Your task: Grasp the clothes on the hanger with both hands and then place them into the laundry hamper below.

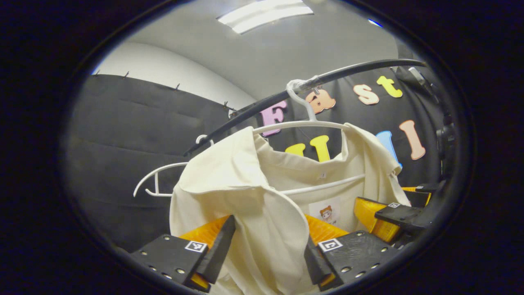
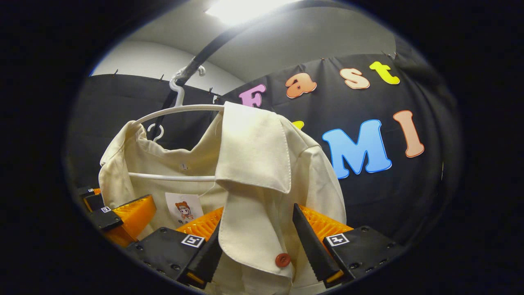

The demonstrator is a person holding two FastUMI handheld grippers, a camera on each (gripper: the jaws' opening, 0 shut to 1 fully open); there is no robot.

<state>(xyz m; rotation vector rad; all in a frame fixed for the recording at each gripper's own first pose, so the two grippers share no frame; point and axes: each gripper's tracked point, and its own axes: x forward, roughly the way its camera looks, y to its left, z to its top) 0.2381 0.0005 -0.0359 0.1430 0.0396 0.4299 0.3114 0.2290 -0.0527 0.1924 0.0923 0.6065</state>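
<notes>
The shirt (image 1: pixel 262 196) looks light and limp; each front panel lies between parted fingers of the left gripper (image 1: pixel 268 256) and right gripper (image 2: pixel 258 254), not yet clamped, hanger (image 1: pixel 303 123) above

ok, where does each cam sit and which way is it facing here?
Left gripper view: on the left gripper, aimed up at the shirt on its hanger; own fingers straddle the front panel; right gripper at right.
Right gripper view: on the right gripper, aimed up at the other panel; left gripper at left.
Shared: shirt, hanger, rail.
</notes>
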